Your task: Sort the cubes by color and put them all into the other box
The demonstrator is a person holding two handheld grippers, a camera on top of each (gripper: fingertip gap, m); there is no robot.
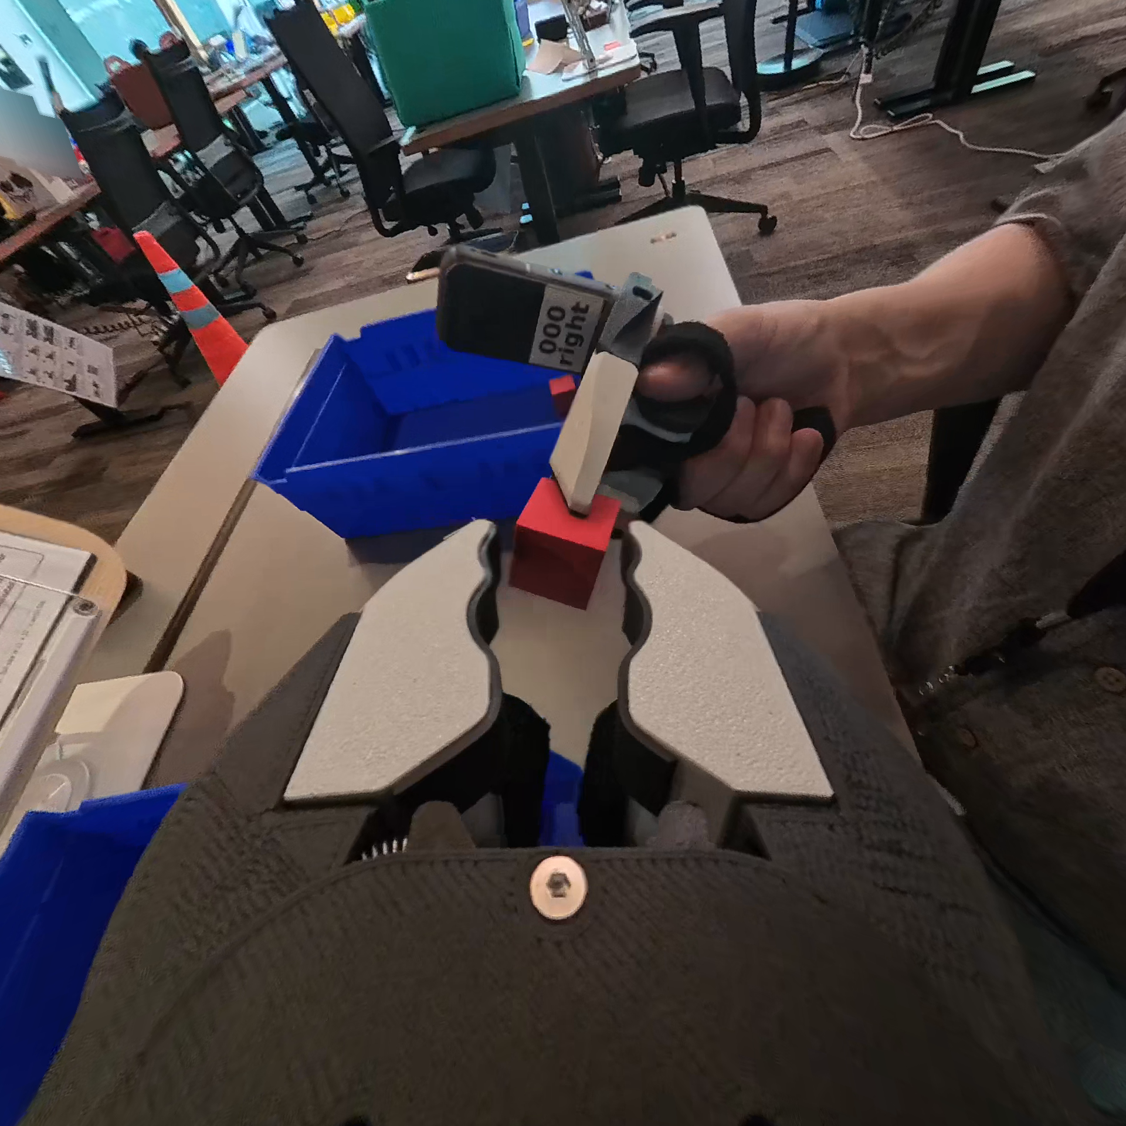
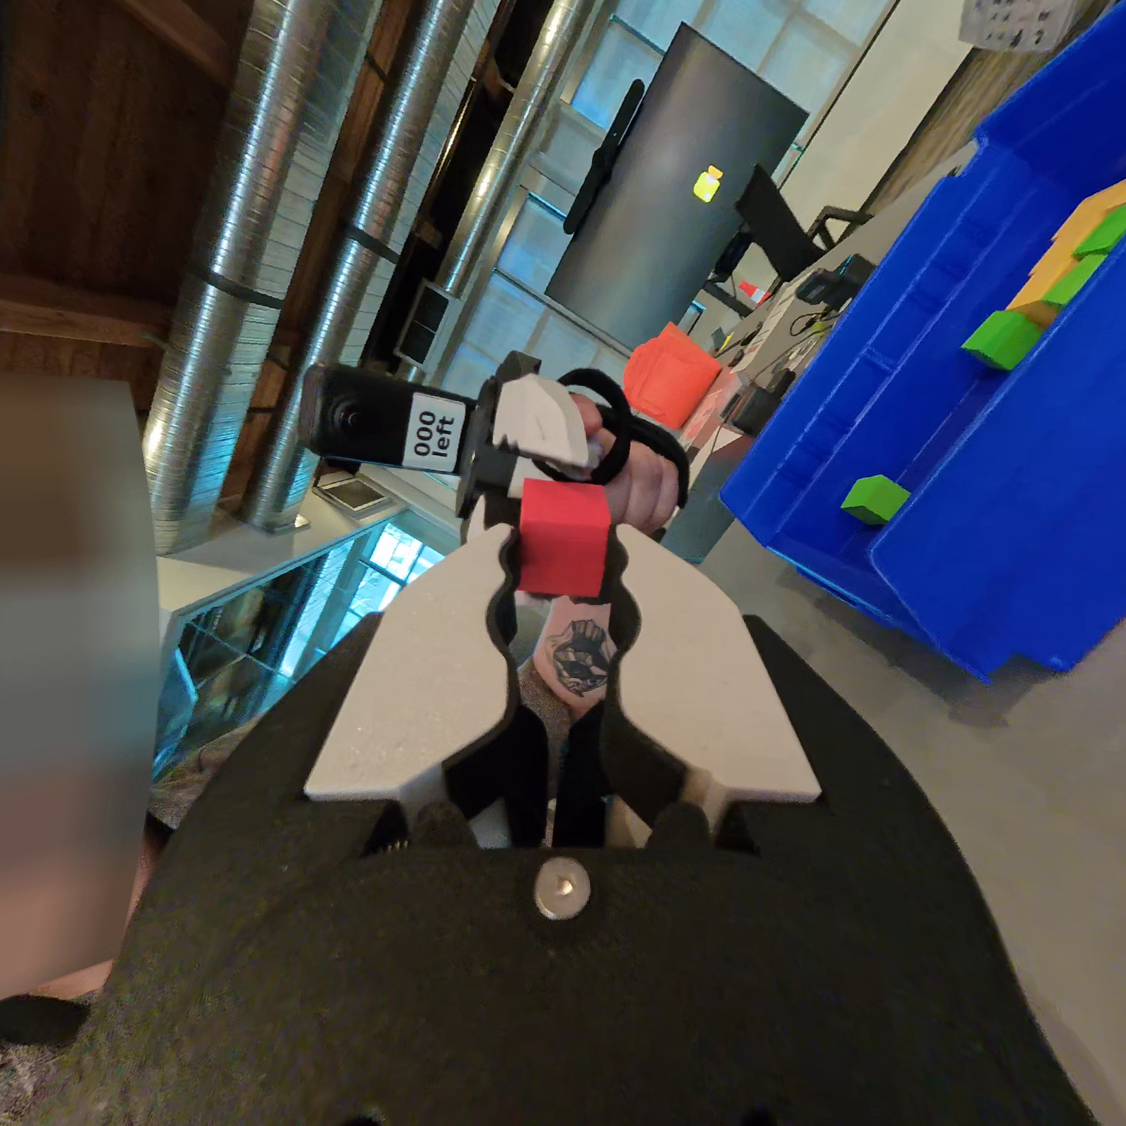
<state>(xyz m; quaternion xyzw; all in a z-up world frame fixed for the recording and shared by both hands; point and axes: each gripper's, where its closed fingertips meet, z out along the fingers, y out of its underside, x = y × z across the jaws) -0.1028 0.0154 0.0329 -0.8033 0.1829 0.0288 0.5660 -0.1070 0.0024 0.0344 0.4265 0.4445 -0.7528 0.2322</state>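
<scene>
Clamping a red cube (image 2: 563, 536) between the wavy inner edges of its pale, grainy fingers (image 2: 426, 658), the right gripper (image 2: 563, 551) holds the block at its very tips, above the smooth grey tabletop (image 2: 914, 701). Seen from the left wrist view, that same cube (image 1: 560, 551) hangs just in front of the left gripper (image 1: 557, 548), whose own fingers (image 1: 420, 658) stand apart with nothing between them; whether their tips brush the block I cannot tell. Its matt faces are flat and sharp-edged. A person's hand (image 1: 768, 408), strapped in by a black fabric loop, grips the right tool, which carries a dark, rounded camera (image 1: 518, 311) on top. Behind the cube sits a glossy blue plastic bin (image 1: 414, 439) with ribbed walls, a small red block (image 1: 562, 390) near its right side. From the right wrist view another blue bin (image 2: 975, 426) holds green cubes (image 2: 999, 338) and orange-yellow blocks (image 2: 1078, 244). Both tool bodies are coarse black printed plastic, each with one shiny screw (image 1: 557, 885). An orange traffic cone (image 1: 195, 311) stands on the carpet beyond the table.
</scene>
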